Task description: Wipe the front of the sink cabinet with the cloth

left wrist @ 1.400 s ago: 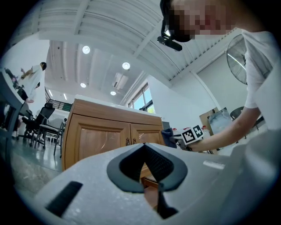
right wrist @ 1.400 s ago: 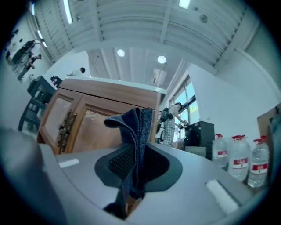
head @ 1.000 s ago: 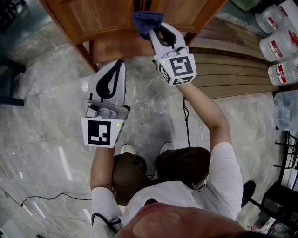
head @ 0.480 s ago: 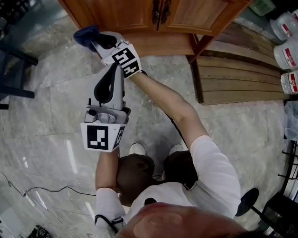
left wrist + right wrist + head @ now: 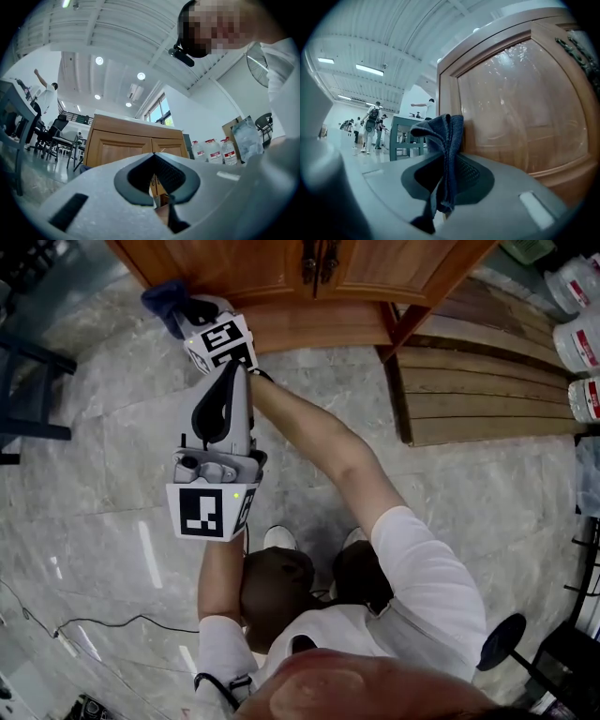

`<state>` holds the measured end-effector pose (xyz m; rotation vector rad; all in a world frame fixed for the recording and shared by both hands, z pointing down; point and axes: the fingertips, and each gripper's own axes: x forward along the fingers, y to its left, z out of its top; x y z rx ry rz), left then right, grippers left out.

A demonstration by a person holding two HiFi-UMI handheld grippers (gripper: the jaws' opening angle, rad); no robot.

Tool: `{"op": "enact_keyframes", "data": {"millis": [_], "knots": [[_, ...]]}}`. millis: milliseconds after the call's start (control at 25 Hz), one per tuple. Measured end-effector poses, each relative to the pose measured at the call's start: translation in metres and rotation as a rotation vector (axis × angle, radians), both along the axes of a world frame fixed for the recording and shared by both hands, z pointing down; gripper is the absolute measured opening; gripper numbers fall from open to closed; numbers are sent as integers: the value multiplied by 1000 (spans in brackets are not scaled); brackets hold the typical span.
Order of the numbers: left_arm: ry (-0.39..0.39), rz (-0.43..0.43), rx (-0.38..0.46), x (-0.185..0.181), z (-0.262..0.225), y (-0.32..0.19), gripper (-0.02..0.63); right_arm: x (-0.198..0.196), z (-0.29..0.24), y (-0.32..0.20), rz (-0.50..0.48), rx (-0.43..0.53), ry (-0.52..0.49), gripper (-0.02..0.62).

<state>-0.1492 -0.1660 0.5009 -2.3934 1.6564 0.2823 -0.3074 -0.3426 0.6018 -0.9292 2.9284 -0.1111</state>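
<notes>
Large open hall: high ribbed ceiling (image 5: 117, 28), desks (image 5: 405, 123), marble floor (image 5: 94, 521)

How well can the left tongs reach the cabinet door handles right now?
Probably not directly: the right forearm crosses just ahead of the left tongs, between them and the door handles, so it would likely need to move aside first.

Cabinet door (image 5: 520, 108): varnished wood, glossy, light streaks. Cloth (image 5: 445, 136): dark blue woven fabric, matt, soft folds. Floor (image 5: 94, 446): polished veined stone, reflective.
</notes>
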Motion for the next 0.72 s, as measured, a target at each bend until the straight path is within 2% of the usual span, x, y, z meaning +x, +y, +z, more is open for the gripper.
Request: {"op": "enact_keyframes", "data": {"millis": [200, 360, 560, 720], "knots": [[42, -1, 0, -3, -3, 2, 0, 29, 4, -12, 56, -6, -10, 67], [13, 29, -3, 10, -2, 2, 0, 53, 8, -19, 104, -14, -26, 66], [13, 26, 3, 11, -4, 5, 0, 85, 7, -25, 170, -12, -38, 67], [8, 33, 3, 12, -6, 7, 0, 114, 8, -30, 267, 44, 20, 67]]}}
